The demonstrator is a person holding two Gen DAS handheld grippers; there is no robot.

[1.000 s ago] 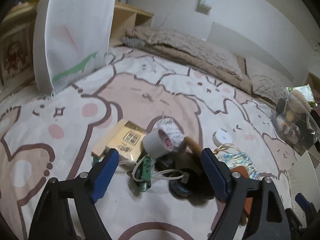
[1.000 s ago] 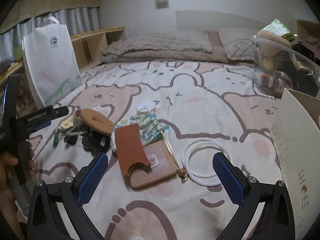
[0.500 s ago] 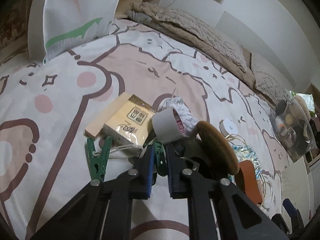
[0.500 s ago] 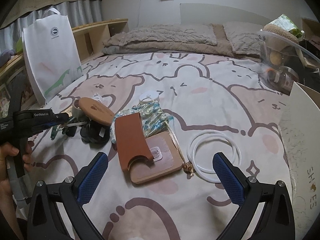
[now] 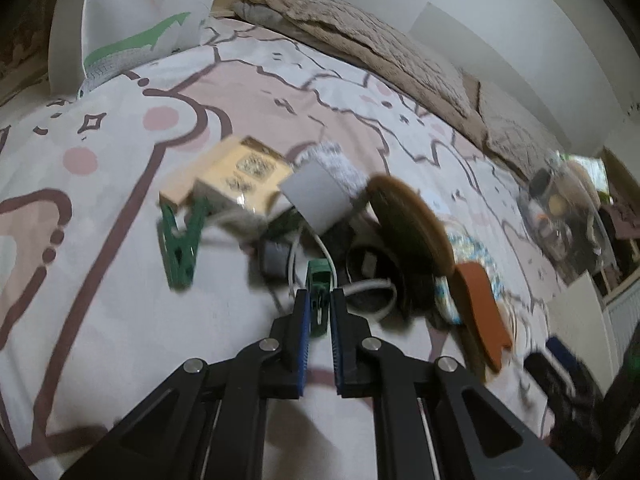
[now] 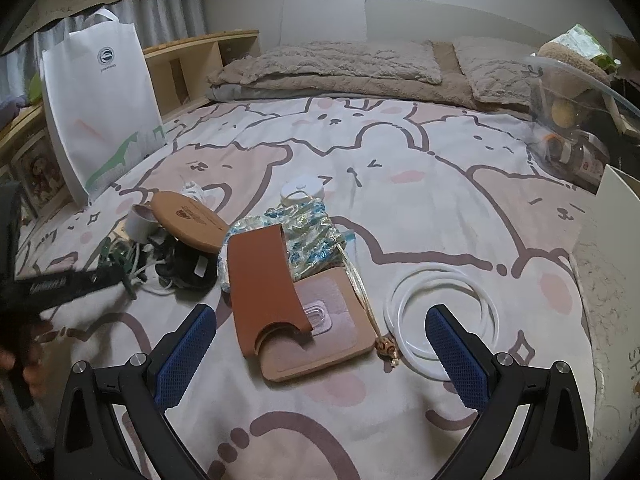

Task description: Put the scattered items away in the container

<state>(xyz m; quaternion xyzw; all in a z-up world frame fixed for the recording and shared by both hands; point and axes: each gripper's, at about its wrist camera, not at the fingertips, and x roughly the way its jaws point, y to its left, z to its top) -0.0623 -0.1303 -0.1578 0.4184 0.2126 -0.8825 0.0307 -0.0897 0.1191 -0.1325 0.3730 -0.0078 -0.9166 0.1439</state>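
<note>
While the left gripper [image 5: 319, 312] is clamped on a green clothespin [image 5: 319, 296] at the near edge of the clutter on the bed [image 5: 120, 320], a slow, straight lift seems wise, since a white cord [image 5: 320, 246] loops beside it. Over the brown card [image 6: 266, 280], the right gripper [image 6: 320, 350] hangs with its jaws wide apart.

Colours on the bed

We see a green clothespin [image 5: 319, 296], a brown leather case [image 6: 265, 285], a white ring [image 6: 442, 322], and a pink bear-print sheet [image 6: 420, 184].
</note>
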